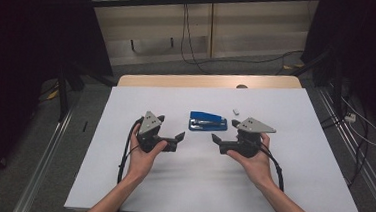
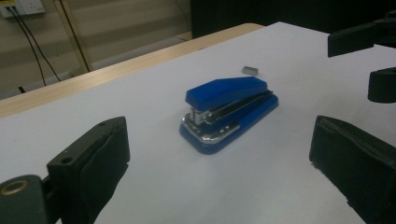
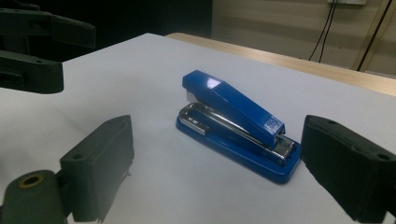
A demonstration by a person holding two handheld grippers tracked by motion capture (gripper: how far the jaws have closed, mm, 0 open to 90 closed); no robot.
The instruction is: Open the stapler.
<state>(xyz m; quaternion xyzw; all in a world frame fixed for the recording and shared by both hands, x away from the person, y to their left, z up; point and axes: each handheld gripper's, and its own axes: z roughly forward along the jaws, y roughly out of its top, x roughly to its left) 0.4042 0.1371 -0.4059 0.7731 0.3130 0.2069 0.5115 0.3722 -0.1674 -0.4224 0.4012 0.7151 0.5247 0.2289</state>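
the left gripper point(image 1: 175, 141) sits in the person's left hand point(image 1: 141, 155), its jaws spread wide with only bare table between them. the right gripper point(image 1: 220, 139) is in the right hand point(image 1: 252, 163), also gaping, nothing pinched. the two point inward at each other, tips apart, with a gap between them. just beyond that gap, on the far side of both grippers, lies a blue stapler point(image 1: 208, 121), flat on the white table point(image 1: 282, 157), touched by neither. in the left gripper view the stapler point(image 2: 229, 111) lies ahead between the jaws, clear of them, its metal mouth toward the camera. past the stapler, farther from the right gripper, lies a small grey block point(image 1: 236, 111), apart from everything. cables point(image 1: 188, 36) hang at the wall beyond the table.
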